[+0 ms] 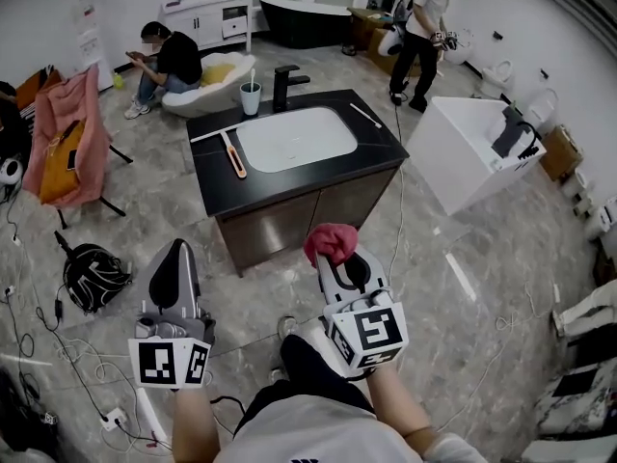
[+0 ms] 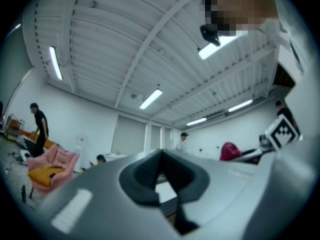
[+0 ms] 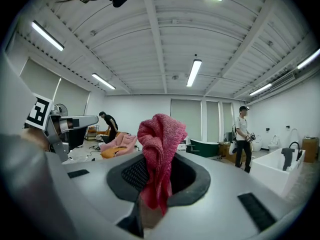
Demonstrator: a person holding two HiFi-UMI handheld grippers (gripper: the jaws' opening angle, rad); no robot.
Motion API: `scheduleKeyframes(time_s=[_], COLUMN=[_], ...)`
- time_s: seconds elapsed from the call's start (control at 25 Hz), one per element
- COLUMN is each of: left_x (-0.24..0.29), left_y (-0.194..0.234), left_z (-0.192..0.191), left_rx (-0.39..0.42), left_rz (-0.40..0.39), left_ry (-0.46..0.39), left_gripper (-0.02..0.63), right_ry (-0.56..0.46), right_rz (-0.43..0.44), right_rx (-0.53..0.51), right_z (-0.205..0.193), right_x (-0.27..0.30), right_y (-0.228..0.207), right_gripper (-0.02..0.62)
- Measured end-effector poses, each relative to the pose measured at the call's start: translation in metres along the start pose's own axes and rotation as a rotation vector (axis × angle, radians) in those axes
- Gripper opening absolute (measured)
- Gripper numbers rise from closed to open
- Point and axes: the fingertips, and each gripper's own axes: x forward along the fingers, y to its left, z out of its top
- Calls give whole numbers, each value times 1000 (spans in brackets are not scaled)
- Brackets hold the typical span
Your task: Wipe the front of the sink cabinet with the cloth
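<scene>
The black countertop [image 1: 374, 149] of the sink cabinet [image 1: 289, 222] carries a cup [image 1: 251, 97] just left of the faucet [image 1: 284, 85], an orange-handled brush [image 1: 234, 154] front-left of it, and a thin white stick [image 1: 365, 116] to its right.

Bare floor [image 1: 255, 292] lies open right up to the sink cabinet [image 1: 289, 222] front, a clear lane. Black backpack [image 1: 93, 276] sits off to the left, and a white cable [image 1: 400, 215] trails down past the cabinet's right corner.

Before the sink cabinet [image 1: 289, 215], the right gripper [image 1: 338, 258] holds the cloth [image 1: 331, 241].
</scene>
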Motion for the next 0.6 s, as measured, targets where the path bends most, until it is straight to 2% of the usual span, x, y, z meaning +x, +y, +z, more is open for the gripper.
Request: scheduleKeyframes(time_s=[0.28, 0.44, 0.6], left_x=[24, 39, 51], left_y=[21, 36, 43], left_z=[3, -7, -20], left_rx=[30, 32, 21], left_rz=[50, 84, 96], left_ry=[-3, 2, 15], left_gripper=[6, 6, 5], right_ry=[-16, -30, 6], right_rz=[69, 158, 219], right_rx=[-16, -50, -87], right_z=[4, -1, -16], right_x=[46, 73, 95], right_y=[-1, 5, 11], right_gripper=[84, 78, 77])
